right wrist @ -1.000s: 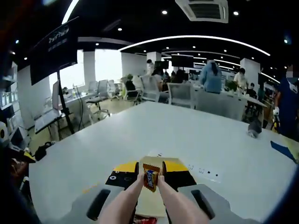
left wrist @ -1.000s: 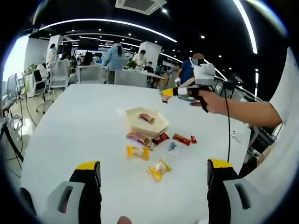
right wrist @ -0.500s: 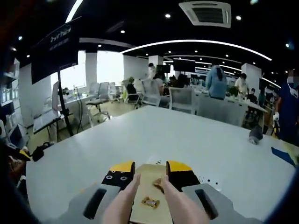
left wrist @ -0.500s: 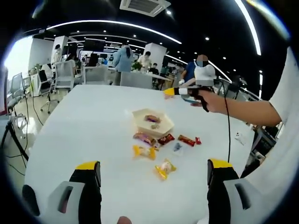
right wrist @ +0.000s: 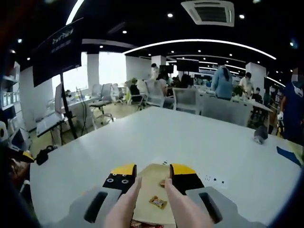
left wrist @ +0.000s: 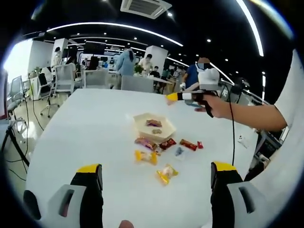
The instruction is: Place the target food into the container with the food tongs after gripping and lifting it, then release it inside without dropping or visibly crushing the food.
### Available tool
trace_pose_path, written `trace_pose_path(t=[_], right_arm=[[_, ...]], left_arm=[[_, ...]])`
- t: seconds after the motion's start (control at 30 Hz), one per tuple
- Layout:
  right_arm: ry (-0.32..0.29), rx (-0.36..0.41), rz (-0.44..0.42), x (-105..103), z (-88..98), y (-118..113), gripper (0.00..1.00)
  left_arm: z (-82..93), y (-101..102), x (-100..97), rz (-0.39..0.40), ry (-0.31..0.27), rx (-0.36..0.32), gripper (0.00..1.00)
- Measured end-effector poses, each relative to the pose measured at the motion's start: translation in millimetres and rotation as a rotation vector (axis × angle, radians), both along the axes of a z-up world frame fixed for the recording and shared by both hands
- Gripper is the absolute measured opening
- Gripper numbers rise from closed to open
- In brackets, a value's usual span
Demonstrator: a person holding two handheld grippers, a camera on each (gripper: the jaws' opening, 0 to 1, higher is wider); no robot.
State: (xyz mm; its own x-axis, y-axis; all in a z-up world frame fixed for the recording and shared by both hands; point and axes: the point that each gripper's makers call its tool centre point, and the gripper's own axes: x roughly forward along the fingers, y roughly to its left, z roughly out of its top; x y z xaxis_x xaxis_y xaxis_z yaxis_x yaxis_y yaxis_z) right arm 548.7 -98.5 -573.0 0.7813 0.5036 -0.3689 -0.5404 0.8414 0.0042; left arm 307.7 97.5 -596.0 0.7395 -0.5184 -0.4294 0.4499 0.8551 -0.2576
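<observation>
A white table point(left wrist: 85, 123) carries a shallow tray point(left wrist: 154, 127) with two candies point(left wrist: 153, 123) inside; more wrapped sweets point(left wrist: 156, 152) lie scattered just beside it. The right gripper point(left wrist: 172, 97), held in a hand point(left wrist: 216, 104), hangs above the tray; its tongs point(right wrist: 149, 199) are parted with nothing between them, and a candy point(right wrist: 158, 202) lies on the tray below. The left gripper point(left wrist: 156, 178) hovers spread wide, holding nothing, near the sweets.
</observation>
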Motion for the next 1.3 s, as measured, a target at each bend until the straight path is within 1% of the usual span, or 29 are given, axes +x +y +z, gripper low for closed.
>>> trace_pose_path(t=[0.07,0.17,0.23,0.3,0.37,0.4,0.47,0.5,0.53,0.57,0.6,0.63,0.67,0.7,0.8,0.87,0.9,0.97,1.0,1.07,1.1,1.13,1.2,1.27,1.3], right_arm=[[0.003,-0.006,-0.002,-8.2,-0.1,-2.0,0.27],[0.004,0.005,-0.004,-20.8,2.7,-4.2,0.27],[-0.004,0.000,-0.013,-30.7,6.0,-7.0,0.27],[0.005,0.006,-0.025,-40.0,8.7,-8.7,0.27],[-0.006,0.005,-0.043,-50.2,14.2,-10.9,0.27],[-0.009,-0.008,-0.058,-55.9,16.4,-12.7,0.27],[0.008,0.006,-0.096,-65.7,19.7,-16.1,0.27],[0.002,0.011,-0.100,-75.1,23.4,-15.8,0.27],[0.001,0.007,-0.104,-77.6,23.6,-16.1,0.27],[0.001,-0.012,-0.122,-84.7,22.6,-18.6,0.27],[0.009,-0.004,-0.136,-92.3,21.8,-19.5,0.27],[0.011,0.001,-0.142,-95.1,21.8,-19.8,0.27],[0.011,0.011,-0.164,-103.1,21.3,-21.3,0.27],[0.017,0.002,-0.181,-111.4,18.4,-23.0,0.27],[0.017,0.006,-0.194,-133.5,11.9,-22.9,0.28],[0.033,-0.001,-0.227,-145.3,5.2,-27.4,0.27],[0.038,-0.001,-0.236,-149.0,4.1,-27.9,0.27],[0.052,0.000,-0.254,-168.4,-2.0,-30.4,0.27],[0.055,0.000,-0.259,-172.6,-3.5,-31.4,0.28],[0.056,0.003,-0.266,-180.1,-6.4,-34.0,0.28],[0.058,0.008,-0.269,-181.8,-7.7,-35.6,0.28],[0.060,0.014,-0.271,-183.6,-9.0,-37.3,0.28],[0.057,0.014,-0.267,-184.4,-11.6,-39.5,0.28],[0.057,0.034,-0.253,-181.7,-14.9,-45.3,0.28],[0.057,0.038,-0.250,-180.4,-15.8,-48.0,0.28]], left_arm=[[1.2,-0.3,-2.2,0.001,-0.002,0.000,0.95],[2.4,-1.9,-4.3,-0.003,-0.011,-0.006,0.95],[3.3,-3.1,-5.6,-0.010,-0.019,-0.011,0.95],[3.1,-4.8,-9.1,-0.030,-0.016,-0.020,0.95],[3.6,-4.4,-12.4,-0.060,-0.022,-0.023,0.95],[3.5,-3.2,-13.5,-0.079,-0.022,-0.028,0.95],[3.2,-0.6,-13.6,-0.097,-0.015,-0.038,0.95],[3.9,0.3,-13.8,-0.115,-0.015,-0.040,0.95],[4.5,0.2,-13.9,-0.130,-0.024,-0.035,0.95],[3.0,-0.7,-16.2,-0.171,-0.032,-0.001,0.95],[1.6,-1.3,-19.0,-0.201,-0.027,0.017,0.95],[2.3,-2.5,-19.0,-0.210,-0.033,0.011,0.94],[2.3,-3.1,-19.0,-0.215,-0.036,-0.005,0.94],[0.5,-4.0,-20.2,-0.229,-0.028,-0.021,0.94],[-4.7,-7.4,-22.7,-0.277,-0.028,-0.031,0.94],[-7.7,-11.0,-23.8,-0.303,-0.025,-0.048,0.94],[-10.3,-11.5,-24.6,-0.312,-0.011,-0.039,0.94],[-6.6,-11.9,-25.7,-0.315,-0.016,-0.035,0.94],[-2.1,-13.3,-25.2,-0.315,-0.031,-0.050,0.94],[1.1,-15.8,-24.2,-0.312,-0.036,-0.076,0.94],[0.6,-15.9,-24.2,-0.313,-0.032,-0.073,0.94],[1.3,-17.4,-23.6,-0.312,-0.033,-0.046,0.94],[3.5,-18.9,-23.3,-0.306,-0.041,-0.042,0.94],[5.5,-21.0,-22.9,-0.300,-0.041,-0.042,0.94],[7.0,-24.3,-19.0,-0.266,-0.042,-0.033,0.94]])
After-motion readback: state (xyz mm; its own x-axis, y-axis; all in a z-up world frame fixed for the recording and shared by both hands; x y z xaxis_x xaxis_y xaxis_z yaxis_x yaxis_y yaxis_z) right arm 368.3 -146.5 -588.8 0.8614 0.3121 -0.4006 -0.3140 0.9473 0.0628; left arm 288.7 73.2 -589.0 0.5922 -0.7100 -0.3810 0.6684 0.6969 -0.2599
